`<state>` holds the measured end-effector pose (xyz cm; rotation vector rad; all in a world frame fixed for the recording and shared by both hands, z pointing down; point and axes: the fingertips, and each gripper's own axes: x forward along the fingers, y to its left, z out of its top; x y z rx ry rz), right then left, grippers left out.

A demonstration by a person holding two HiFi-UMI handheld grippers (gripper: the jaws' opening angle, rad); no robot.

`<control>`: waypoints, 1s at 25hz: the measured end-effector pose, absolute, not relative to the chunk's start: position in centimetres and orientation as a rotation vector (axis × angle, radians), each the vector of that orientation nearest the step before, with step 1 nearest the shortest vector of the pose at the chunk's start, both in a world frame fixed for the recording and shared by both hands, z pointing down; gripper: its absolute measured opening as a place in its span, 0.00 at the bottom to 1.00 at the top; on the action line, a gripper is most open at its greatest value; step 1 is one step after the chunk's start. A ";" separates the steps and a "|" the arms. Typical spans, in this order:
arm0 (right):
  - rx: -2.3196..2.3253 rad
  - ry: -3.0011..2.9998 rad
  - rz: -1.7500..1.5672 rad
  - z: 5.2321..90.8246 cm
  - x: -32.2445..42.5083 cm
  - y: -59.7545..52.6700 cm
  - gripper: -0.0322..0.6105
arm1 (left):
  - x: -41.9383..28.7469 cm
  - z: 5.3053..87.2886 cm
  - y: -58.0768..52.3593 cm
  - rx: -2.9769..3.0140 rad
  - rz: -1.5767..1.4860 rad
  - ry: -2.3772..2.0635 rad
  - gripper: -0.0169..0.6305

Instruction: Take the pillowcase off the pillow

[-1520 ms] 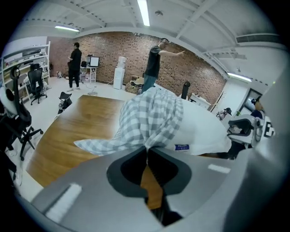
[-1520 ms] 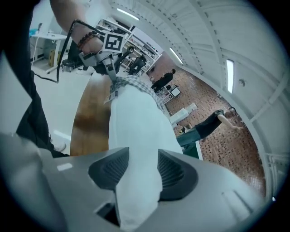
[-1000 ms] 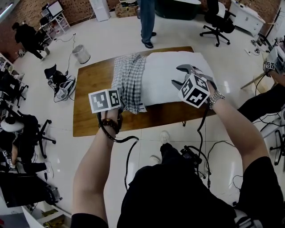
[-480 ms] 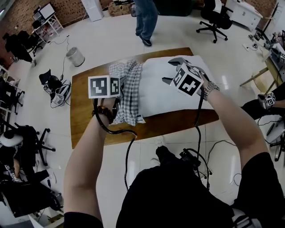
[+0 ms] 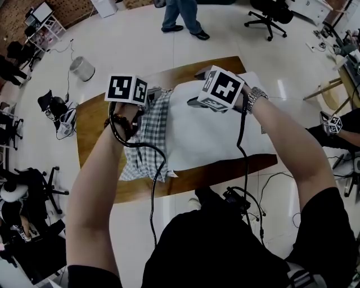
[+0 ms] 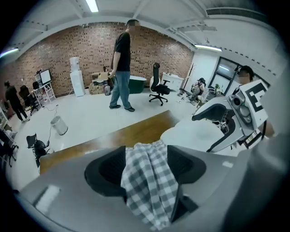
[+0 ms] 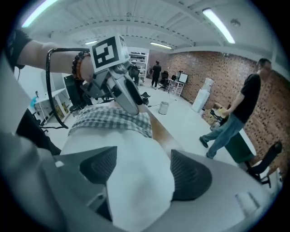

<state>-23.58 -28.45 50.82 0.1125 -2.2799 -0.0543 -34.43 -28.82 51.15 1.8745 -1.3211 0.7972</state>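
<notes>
A white pillow (image 5: 214,135) lies on the brown table (image 5: 95,129). The checked pillowcase (image 5: 143,140) covers only its left end, bunched and trailing to the near edge. My left gripper (image 5: 149,95) is over the far end of that cloth. In the left gripper view its jaws (image 6: 146,156) have just been opening and stand wide, with the checked pillowcase (image 6: 149,181) loose between them. My right gripper (image 5: 197,89) is at the pillow's far edge. Its jaws (image 7: 142,167) have also just been opening, with a bulge of white pillow (image 7: 136,181) between them.
A person in jeans (image 5: 180,14) stands beyond the table, near an office chair (image 5: 270,17). A bin (image 5: 82,68) sits on the floor at the far left. Cables hang from both grippers toward my body. Another seated person's arm (image 5: 337,124) is at the right.
Both grippers have moved from the table's near side toward its far edge. The left jaws went from shut on the pillowcase to wide apart, and the right jaws widened. The checked cloth now lies spread out longer.
</notes>
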 end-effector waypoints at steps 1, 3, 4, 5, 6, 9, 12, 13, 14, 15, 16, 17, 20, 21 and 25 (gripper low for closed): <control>0.074 -2.269 -0.024 51.1 -23.9 -29.9 0.63 | -34.5 51.5 -30.8 1.856 0.818 -1.298 0.48; 0.009 -2.239 0.001 51.8 -24.5 -33.3 0.63 | -34.7 52.4 -34.8 1.828 0.861 -1.254 0.48; -0.021 -2.221 0.005 52.2 -24.8 -34.9 0.63 | -34.9 52.9 -36.6 1.814 0.881 -1.233 0.48; -0.049 -2.204 0.013 52.7 -25.2 -36.3 0.63 | -35.2 53.6 -38.2 1.798 0.900 -1.212 0.48; -0.074 -2.187 0.026 53.2 -25.7 -37.4 0.64 | -35.6 54.4 -39.4 1.781 0.917 -1.192 0.48; -0.124 -2.148 0.079 55.1 -27.0 -38.6 0.64 | -36.9 57.4 -40.6 1.737 0.960 -1.141 0.48; -0.167 -2.124 0.143 57.2 -27.2 -39.0 0.63 | -37.3 60.0 -41.5 1.712 0.982 -1.101 0.45; -0.176 -2.118 0.160 57.6 -27.1 -39.3 0.63 | -37.4 60.5 -41.8 1.705 0.982 -1.088 0.43; -0.181 -2.111 0.174 57.8 -27.1 -39.4 0.58 | -37.5 60.9 -42.2 1.699 0.983 -1.077 0.39; -0.180 -2.103 0.184 57.9 -27.0 -39.5 0.51 | -37.6 61.1 -42.4 1.694 0.986 -1.070 0.34; -0.174 -2.095 0.189 58.0 -27.0 -39.5 0.42 | -37.8 61.3 -42.7 1.690 0.993 -1.069 0.27; -0.166 -2.091 0.189 57.9 -26.9 -39.5 0.32 | -38.1 61.3 -42.9 1.690 1.003 -1.073 0.19; -0.144 -2.102 0.172 57.0 -26.3 -38.7 0.11 | -38.9 60.8 -43.2 1.693 1.008 -1.102 0.10; -0.140 -2.111 0.161 56.6 -25.9 -38.2 0.09 | -39.1 60.5 -43.2 1.693 0.996 -1.114 0.09; -0.069 -2.167 0.085 54.0 -24.4 -36.9 0.07 | -40.0 59.3 -42.7 1.679 0.941 -1.169 0.08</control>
